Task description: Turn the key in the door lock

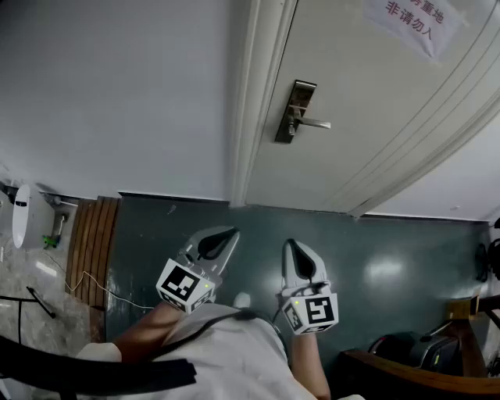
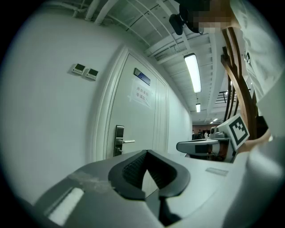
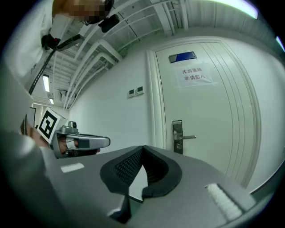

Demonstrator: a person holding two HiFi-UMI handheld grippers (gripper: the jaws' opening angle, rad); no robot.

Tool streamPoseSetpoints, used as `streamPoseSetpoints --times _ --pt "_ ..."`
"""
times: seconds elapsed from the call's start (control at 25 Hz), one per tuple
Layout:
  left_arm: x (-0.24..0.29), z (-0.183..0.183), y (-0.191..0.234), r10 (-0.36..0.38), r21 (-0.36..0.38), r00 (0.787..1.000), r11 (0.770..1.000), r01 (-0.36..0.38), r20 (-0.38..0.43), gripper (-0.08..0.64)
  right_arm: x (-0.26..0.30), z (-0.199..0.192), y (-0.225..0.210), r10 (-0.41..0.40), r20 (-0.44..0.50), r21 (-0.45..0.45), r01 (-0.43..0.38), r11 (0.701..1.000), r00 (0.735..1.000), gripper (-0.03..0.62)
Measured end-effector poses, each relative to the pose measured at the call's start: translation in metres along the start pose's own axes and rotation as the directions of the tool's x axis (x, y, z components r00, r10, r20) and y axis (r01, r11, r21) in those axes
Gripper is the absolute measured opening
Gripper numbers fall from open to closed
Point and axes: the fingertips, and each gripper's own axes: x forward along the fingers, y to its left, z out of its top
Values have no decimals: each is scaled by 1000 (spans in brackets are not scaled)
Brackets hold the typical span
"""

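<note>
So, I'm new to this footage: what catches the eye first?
The white door fills the upper right of the head view, with a metal lock plate and lever handle at its edge and a paper notice above. Below, the left gripper and right gripper are shut and empty, short of the door.

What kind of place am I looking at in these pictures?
Probably an indoor corridor of an office or institutional building: a closed white door with a lever-handle lock plate, a paper notice on it, two wall control panels, and ceiling strip lights.
</note>
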Motion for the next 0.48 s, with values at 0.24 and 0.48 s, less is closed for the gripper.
streamPoseSetpoints --times 0.24,0.48 --pt "6 0 -4 17 5 1000 1000 -17 -2 5 -2 1 -7 18 7 18 -19 1000 1000 8" --pt "14 -2 -8 32 15 999 999 -32 0 3 0 -3 -15 67 6 36 -67 997 998 8"
